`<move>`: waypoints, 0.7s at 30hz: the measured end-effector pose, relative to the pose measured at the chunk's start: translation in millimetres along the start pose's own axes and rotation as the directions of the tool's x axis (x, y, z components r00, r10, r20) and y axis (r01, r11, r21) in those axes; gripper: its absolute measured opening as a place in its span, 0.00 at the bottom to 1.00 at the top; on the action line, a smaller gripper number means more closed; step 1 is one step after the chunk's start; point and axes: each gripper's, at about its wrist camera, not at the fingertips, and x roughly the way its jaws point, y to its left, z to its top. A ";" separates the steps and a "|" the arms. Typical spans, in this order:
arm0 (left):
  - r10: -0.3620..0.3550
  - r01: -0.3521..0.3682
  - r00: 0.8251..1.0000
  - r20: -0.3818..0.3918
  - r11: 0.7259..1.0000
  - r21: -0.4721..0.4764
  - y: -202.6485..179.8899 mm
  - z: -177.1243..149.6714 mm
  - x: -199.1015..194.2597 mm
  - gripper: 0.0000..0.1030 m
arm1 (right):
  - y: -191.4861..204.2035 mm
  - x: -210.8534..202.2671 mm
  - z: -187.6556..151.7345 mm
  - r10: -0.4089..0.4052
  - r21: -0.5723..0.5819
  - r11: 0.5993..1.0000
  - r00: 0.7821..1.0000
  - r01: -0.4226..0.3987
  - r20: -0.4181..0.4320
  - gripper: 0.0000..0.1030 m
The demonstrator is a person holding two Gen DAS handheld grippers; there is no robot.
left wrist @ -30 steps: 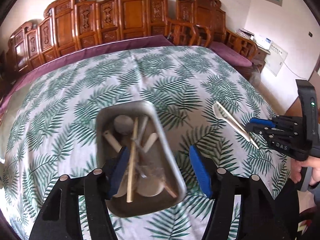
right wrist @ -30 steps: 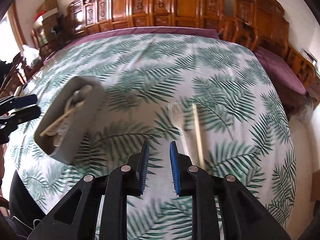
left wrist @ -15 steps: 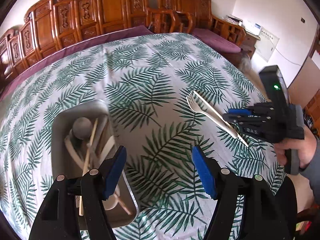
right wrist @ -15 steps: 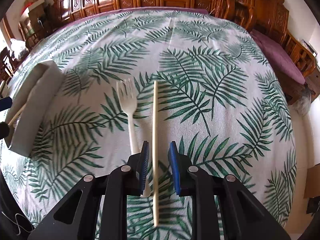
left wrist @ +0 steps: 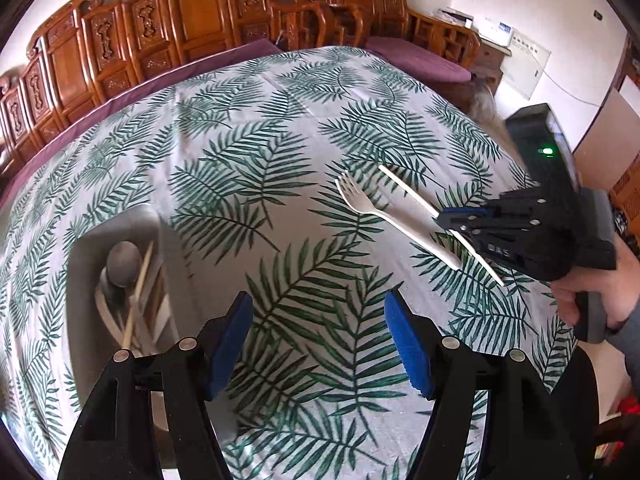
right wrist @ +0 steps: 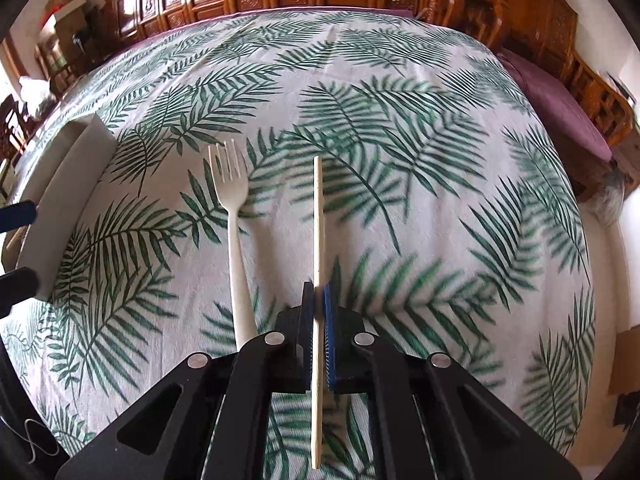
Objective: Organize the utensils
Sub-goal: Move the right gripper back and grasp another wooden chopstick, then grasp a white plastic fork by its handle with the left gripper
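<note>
My right gripper [right wrist: 319,300] is shut on a pale wooden chopstick [right wrist: 317,216], gripped about midway along its length; it also shows in the left wrist view [left wrist: 408,190], as does the gripper [left wrist: 446,216]. A cream plastic fork [right wrist: 236,232] lies on the cloth just left of the chopstick, tines pointing away; it also shows in the left wrist view [left wrist: 384,216]. A grey metal tray [left wrist: 86,264] at the left holds several utensils, among them a chopstick [left wrist: 138,292] and a spoon [left wrist: 122,260]. My left gripper [left wrist: 320,340] is open and empty, right of the tray.
The table carries a white cloth with green fern leaves [left wrist: 248,168]. Carved wooden chairs [left wrist: 192,12] with purple cushions [left wrist: 416,60] ring its far side. The tray's outer wall [right wrist: 60,184] sits at the left in the right wrist view.
My right gripper has closed on the chopstick it straddled half a second ago. My left gripper has swung right, away from over the tray.
</note>
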 end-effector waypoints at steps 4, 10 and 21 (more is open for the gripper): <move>-0.004 0.004 1.000 -0.020 1.000 0.014 -15.8 3.8 12.9 0.63 | -12.4 -16.8 -17.5 0.018 0.052 0.998 0.999 -0.019 0.029 0.05; -0.002 0.004 0.999 -0.033 0.999 0.036 -40.9 12.6 31.1 0.63 | -29.3 -34.6 -39.2 0.026 0.117 0.993 0.998 -0.033 0.056 0.05; -0.009 0.012 0.998 -0.066 0.999 0.046 -63.8 30.9 66.4 0.63 | -50.5 -39.5 -60.9 0.026 0.154 0.987 0.997 -0.036 0.066 0.06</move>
